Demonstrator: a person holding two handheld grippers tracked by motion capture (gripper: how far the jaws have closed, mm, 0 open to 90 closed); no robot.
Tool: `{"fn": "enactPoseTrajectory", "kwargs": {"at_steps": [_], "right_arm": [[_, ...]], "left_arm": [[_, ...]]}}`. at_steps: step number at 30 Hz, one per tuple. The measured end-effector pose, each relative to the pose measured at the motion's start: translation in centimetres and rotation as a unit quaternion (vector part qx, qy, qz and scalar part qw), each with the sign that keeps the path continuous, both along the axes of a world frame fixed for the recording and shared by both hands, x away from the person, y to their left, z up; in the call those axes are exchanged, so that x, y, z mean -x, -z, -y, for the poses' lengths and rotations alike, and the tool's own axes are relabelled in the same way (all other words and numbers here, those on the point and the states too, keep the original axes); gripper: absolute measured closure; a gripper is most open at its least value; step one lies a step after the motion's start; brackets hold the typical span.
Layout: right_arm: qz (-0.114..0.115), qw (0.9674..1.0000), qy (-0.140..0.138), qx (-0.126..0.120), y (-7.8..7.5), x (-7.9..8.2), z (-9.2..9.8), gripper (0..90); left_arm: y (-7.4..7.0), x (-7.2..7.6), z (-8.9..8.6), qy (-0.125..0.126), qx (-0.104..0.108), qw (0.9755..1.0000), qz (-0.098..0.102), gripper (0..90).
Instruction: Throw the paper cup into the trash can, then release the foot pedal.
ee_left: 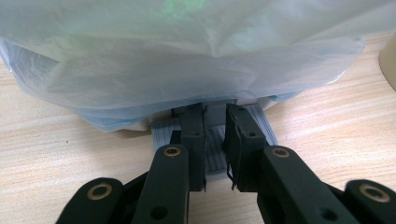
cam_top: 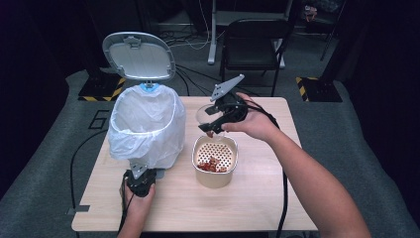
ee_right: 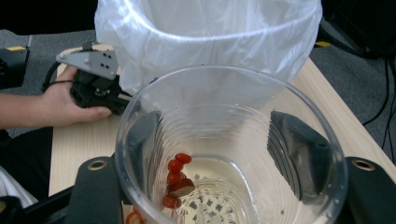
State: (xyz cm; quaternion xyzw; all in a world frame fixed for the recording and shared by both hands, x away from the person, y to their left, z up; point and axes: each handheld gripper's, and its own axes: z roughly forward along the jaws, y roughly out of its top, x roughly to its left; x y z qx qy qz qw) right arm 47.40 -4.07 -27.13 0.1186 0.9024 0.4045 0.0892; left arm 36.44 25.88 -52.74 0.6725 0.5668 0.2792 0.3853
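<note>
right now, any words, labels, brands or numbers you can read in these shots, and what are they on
"6": a large pale mark that looks like this digit, on the grey floor mat left of the table, partly cut off by the table edge.
No print can be read on the bin, its bag, the clear cup, the strainer pot or either gripper.

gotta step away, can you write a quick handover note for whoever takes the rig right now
Left gripper: shut, jaws pressing the bin's grey pedal at the base of the bag-lined bin; lid stands open.
Right gripper: shut on the clear plastic cup, tilted above the beige strainer tub.
Done: red bits lie on the strainer's perforated insert.
Left: a few red bits cling inside the cup; probably the strained scraps then go into the bin.
</note>
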Motion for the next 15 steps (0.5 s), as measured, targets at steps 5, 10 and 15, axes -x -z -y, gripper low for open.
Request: {"fn": "enactPoseTrajectory", "kwargs": {"at_steps": [5,10,15], "right_arm": [[-0.001,0.9999,0.008,-0.011,-0.8,-0.3,-0.7,35.7],[-0.005,0.9997,0.012,-0.021,-1.5,-0.7,-1.6,35.6],[-0.001,0.9995,0.012,-0.027,-2.1,-1.2,-2.6,35.7]], "left_arm": [[-0.1,0.0,-0.1,0.005,-0.015,0.9999,0.003,78.3],[-0.1,0.0,-0.2,0.005,-0.017,0.9998,0.000,78.3],[-0.1,0.0,-0.2,0.005,-0.018,0.9998,0.001,78.3]]}}
